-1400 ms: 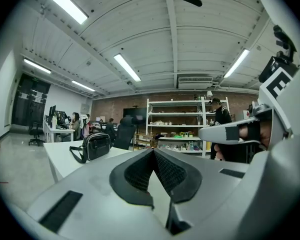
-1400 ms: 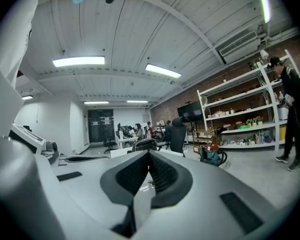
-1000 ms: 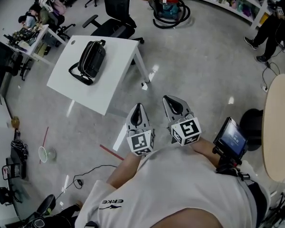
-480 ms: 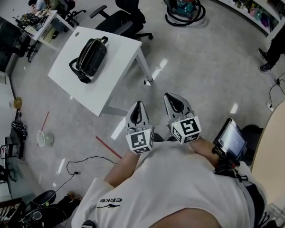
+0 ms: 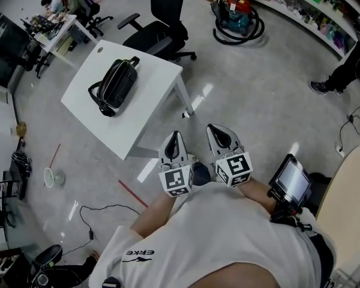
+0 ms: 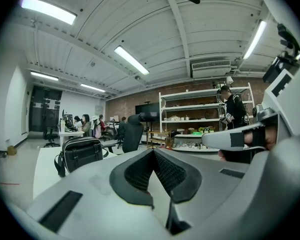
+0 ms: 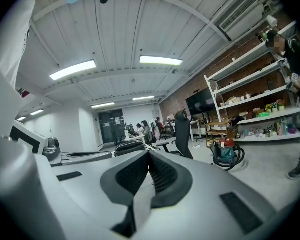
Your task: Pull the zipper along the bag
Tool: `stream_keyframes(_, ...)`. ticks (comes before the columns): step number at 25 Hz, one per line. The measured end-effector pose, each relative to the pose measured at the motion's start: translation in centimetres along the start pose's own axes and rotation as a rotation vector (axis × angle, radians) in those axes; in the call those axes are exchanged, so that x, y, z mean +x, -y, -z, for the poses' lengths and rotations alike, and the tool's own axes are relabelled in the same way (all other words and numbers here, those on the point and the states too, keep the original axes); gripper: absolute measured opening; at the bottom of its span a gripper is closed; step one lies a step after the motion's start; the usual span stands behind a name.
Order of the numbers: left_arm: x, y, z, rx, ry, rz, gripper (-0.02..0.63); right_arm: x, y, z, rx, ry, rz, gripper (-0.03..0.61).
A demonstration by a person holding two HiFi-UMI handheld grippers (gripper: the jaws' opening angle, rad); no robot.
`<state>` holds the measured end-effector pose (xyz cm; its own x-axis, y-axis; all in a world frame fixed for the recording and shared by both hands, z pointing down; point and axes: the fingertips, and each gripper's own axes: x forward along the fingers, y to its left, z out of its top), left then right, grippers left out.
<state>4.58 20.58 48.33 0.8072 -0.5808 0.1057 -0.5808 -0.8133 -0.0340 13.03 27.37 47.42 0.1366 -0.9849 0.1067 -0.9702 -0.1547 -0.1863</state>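
Black bag (image 5: 114, 83) with strap lies on white table (image 5: 147, 104).

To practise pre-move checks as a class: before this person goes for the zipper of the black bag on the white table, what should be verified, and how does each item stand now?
1. Black bag lies on the white table, nothing on top of it: ok.
2. Left gripper empty: ok, jaws together, nothing between them.
3. Right gripper empty: ok, jaws together too.
4. Jaws open to take the pull: not ok, both shut.
5. Grippers at the bag: not ok, both are held by the person's chest, with floor between them and the table.
6. Zipper pull located: cannot tell, too small to make out.
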Motion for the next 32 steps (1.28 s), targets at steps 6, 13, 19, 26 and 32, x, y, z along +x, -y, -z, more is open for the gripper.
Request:
stream_keyframes(6,3.6,-3.0,-0.7,-0.018,0.003,-0.036,0.002,5.0,0.6,-1.3,-0.032,-0.016,-0.033,0.003)
stream_keyframes(13,7.7,-9.4,-1.9,-0.041,-0.001,-0.095,0.002,12.6,-0.6,-3.2,-0.062,-0.039,-0.081,0.003)
stream_keyframes(19,10.2,-15.4,-2.4,-0.053,0.010,-0.134,0.002,18.8,-2.5,-3.8,-0.081,-0.047,-0.108,0.003)
stream_keyframes(26,11.2,-22.1,-2.0,-0.058,0.020,-0.205,0.002,24.8,-5.5,-3.3,-0.093,-0.058,-0.154,0.003)
stream_keyframes(32,10.3,-26.4,-1.7,-0.079,0.013,-0.295,0.002,28.4,-8.2,-3.4,-0.105,-0.073,-0.223,0.003)
